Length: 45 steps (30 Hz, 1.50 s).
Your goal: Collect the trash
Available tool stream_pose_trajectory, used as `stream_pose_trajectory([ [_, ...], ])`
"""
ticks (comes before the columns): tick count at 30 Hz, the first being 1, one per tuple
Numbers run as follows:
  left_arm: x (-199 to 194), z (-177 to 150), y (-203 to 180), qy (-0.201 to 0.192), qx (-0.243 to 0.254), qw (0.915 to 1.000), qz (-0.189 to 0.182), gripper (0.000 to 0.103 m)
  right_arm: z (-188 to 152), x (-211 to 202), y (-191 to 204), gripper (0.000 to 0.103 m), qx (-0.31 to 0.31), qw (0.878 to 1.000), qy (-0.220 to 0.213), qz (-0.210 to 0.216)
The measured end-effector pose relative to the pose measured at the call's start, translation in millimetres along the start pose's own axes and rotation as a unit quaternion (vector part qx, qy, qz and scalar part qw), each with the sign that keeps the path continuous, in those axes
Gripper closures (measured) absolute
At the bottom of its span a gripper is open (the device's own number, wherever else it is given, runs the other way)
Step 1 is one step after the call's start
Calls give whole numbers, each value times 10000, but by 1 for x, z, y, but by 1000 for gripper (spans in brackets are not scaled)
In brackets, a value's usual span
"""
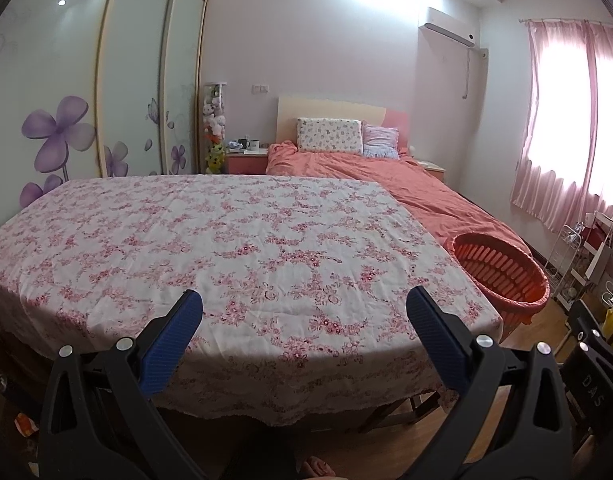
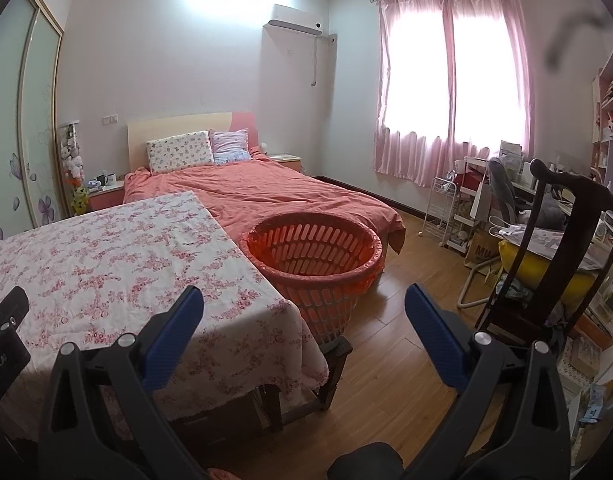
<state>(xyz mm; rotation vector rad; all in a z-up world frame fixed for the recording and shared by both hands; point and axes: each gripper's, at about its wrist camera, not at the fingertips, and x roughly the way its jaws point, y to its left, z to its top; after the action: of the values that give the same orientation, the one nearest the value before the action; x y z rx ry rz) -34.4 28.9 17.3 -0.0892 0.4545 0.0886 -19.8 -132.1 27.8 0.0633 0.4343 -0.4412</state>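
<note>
Pink-curtained window [image 2: 454, 84] lights a bedroom with coral bed [image 2: 266, 192], wood floor [image 2: 402, 320], flowered wardrobe [image 1: 86, 92].

Matt black plastic on the left gripper [image 1: 304, 300], its fingertips [image 1: 188, 308] faced with blue, finely dotted rubbery pads; same on the right gripper [image 2: 304, 300]. The table [image 1: 226, 240] wears creased floral cotton cloth. The basket [image 2: 314, 256] is slotted orange plastic, slightly shiny. The floor [image 2: 406, 340] is glossy wood. The wardrobe doors [image 1: 138, 80] look frosted and smooth. The curtains [image 2: 446, 80] are thin, sheeny pink fabric.
</note>
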Motion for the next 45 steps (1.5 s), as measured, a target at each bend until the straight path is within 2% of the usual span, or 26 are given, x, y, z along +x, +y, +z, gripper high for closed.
stream_pose_trajectory([
  [14, 17, 6, -2, 119, 38, 9999, 19, 3, 9, 26, 6, 5, -4, 9999, 121, 95],
  [45, 22, 4, -17, 216, 199, 9994, -162, 3, 9, 33, -2, 5, 92, 9998, 164, 79],
])
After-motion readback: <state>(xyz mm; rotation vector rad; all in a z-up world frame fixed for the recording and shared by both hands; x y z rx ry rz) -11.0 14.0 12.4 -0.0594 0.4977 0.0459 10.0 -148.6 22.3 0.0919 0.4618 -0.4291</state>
